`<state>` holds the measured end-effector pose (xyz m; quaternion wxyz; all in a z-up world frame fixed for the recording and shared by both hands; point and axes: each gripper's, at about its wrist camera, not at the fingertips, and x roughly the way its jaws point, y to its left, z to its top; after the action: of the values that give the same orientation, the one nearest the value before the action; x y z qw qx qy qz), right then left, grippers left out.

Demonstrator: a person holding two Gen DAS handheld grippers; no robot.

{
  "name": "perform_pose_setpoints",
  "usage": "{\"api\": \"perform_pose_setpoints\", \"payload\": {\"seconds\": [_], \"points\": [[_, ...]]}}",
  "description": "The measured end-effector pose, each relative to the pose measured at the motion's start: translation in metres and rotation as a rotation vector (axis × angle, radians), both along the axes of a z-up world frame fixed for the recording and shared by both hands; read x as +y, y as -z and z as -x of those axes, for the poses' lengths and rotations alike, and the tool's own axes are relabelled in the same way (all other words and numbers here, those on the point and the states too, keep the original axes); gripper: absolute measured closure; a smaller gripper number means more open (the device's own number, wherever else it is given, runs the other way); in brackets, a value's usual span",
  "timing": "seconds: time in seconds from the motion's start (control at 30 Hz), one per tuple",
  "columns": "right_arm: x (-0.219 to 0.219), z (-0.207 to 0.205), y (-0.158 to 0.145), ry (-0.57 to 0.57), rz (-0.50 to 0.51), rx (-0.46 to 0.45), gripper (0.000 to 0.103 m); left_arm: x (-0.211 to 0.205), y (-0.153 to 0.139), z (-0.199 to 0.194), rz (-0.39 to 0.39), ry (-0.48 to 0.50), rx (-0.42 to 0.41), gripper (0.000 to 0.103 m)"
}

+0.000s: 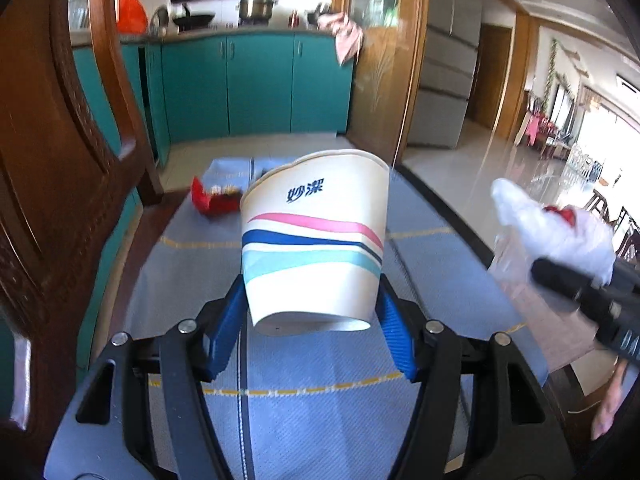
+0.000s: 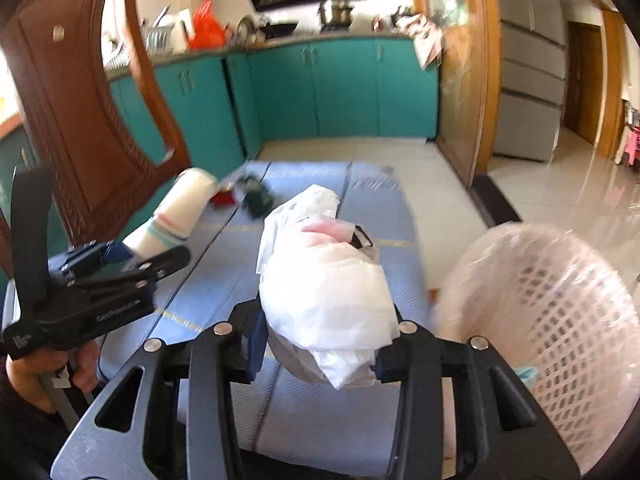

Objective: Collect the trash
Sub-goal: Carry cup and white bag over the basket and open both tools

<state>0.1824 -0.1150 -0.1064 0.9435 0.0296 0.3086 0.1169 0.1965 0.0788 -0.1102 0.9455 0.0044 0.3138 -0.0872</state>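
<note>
Left gripper [image 1: 312,320] clamped on a paper cup [image 1: 314,236] — blue pads [image 1: 226,336] pressed against its lower sides, jaws about half apart, cup lifted clear of the blue cloth [image 1: 320,408] covering the table. Cup tilted, mouth away from the camera, striped pink, navy and teal.

Right gripper [image 2: 320,340] closed on a crumpled white plastic bag [image 2: 328,292], jaws fairly narrow, bag bulging up and forward between the fingers, something pink showing through it. Bag held above the cloth, just left of a white lattice basket [image 2: 560,320] lined with thin plastic, beside the table's right edge.

Red wrapper [image 1: 212,200] lying on the cloth's far end, left of the cup; a dark green item [image 2: 256,198] close beside it — too blurred to identify. Wooden chair [image 2: 88,120] at the table's left side, teal cabinets [image 2: 340,88] behind.
</note>
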Motion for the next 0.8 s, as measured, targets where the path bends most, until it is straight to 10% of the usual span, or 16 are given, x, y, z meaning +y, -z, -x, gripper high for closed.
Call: {"api": "perform_pose_setpoints", "payload": {"seconds": [0.5, 0.8], "points": [[-0.189, 0.061, -0.004, 0.353, -0.003, -0.060, 0.063, -0.175, -0.040, 0.007, 0.043, 0.403, 0.030, 0.039], [-0.236, 0.082, 0.009, 0.413, -0.046, -0.044, 0.063, -0.279, -0.016, 0.002, -0.022, 0.577, 0.139, 0.038]]}}
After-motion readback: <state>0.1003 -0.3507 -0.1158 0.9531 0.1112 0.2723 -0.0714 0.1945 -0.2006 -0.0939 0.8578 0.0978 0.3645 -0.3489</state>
